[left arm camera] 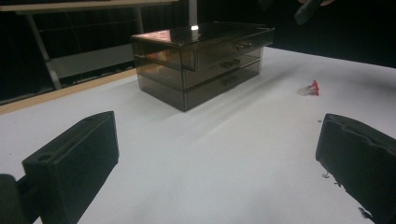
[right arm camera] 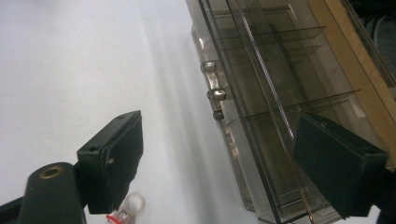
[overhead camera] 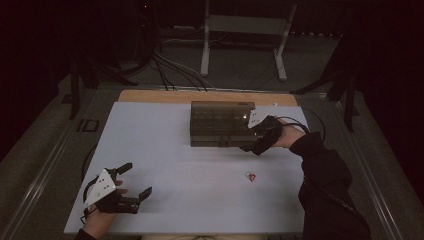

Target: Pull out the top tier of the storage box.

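Drawer chest (overhead camera: 222, 123) of smoky clear plastic, one only, standing at the far middle of a white table (overhead camera: 165, 150), just short of the bare wooden strip along the far edge. Three drawers stacked one above another, each with a small metal knob (right arm camera: 216, 94), three knobs counted in the right gripper view. One small red and clear trinket (overhead camera: 251, 176) lying alone on the white top, nearer than the chest and toward the right. No brand, label or readable writing anywhere on the chest, the trinket or the tools.

Two grippers, one in each hand. Right gripper (overhead camera: 254, 141) held at the chest's front right corner, just beside it, grey three-cornered plate on top; jaws spread wide with nothing between them, one jaw out over the bare white surface, the other over the chest, knobs seen in the gap. Cannot tell whether either jaw touches the chest.

Left gripper (overhead camera: 134, 181) resting low at the near left corner of the table, well apart from the chest; jaws spread wide and empty, chest seen far off between them.
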The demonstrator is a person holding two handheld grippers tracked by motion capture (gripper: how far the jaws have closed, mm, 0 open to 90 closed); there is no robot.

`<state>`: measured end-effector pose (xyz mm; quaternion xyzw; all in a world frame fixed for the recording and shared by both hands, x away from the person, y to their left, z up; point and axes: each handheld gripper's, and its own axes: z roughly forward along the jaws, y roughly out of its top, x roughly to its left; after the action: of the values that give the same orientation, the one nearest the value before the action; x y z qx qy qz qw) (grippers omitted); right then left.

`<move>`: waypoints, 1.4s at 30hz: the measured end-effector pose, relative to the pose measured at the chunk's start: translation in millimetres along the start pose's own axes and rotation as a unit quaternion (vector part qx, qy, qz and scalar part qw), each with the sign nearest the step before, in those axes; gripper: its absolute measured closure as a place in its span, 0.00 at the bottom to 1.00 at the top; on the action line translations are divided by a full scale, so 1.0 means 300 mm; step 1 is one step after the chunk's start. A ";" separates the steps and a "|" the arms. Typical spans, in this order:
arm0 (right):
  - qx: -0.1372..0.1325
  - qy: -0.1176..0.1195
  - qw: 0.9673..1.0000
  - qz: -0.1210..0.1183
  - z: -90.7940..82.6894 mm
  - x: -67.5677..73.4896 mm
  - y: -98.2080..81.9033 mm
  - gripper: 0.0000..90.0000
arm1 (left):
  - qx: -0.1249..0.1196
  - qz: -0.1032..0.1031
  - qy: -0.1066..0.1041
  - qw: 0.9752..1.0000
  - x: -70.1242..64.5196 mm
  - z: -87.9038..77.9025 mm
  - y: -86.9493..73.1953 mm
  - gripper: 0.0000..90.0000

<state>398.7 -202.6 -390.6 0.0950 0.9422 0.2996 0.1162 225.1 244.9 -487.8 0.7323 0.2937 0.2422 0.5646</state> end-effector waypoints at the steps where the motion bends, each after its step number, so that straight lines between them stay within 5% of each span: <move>1: 0.000 0.003 1.000 0.001 -0.002 -0.004 0.002 0.20 | 0.000 -0.001 0.000 1.000 0.000 0.000 0.000 0.00; 13: -0.001 0.026 1.000 0.004 0.002 -0.037 -0.002 0.39 | 0.001 -0.007 0.001 1.000 0.005 0.002 -0.005 0.00; 20: -0.003 0.003 0.999 -0.037 0.038 -0.052 -0.019 0.57 | 0.003 -0.013 0.003 1.000 0.008 0.001 -0.006 0.00; 26: -0.005 0.008 0.997 -0.077 0.063 -0.069 -0.038 0.65 | 0.004 -0.011 0.004 1.000 0.008 0.001 -0.007 0.00; 38: 0.041 0.019 0.995 -0.093 0.115 -0.095 -0.025 0.77 | 0.005 -0.011 0.003 1.000 0.009 0.002 -0.008 0.00; 42: 0.052 0.027 0.993 -0.099 0.132 -0.101 -0.016 0.88 | 0.005 -0.010 0.002 1.000 0.009 0.001 -0.008 0.00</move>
<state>438.0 -192.5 -420.1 -0.0013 0.9640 0.2399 0.1144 226.8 246.9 -490.2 0.7317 0.3036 0.2368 0.5624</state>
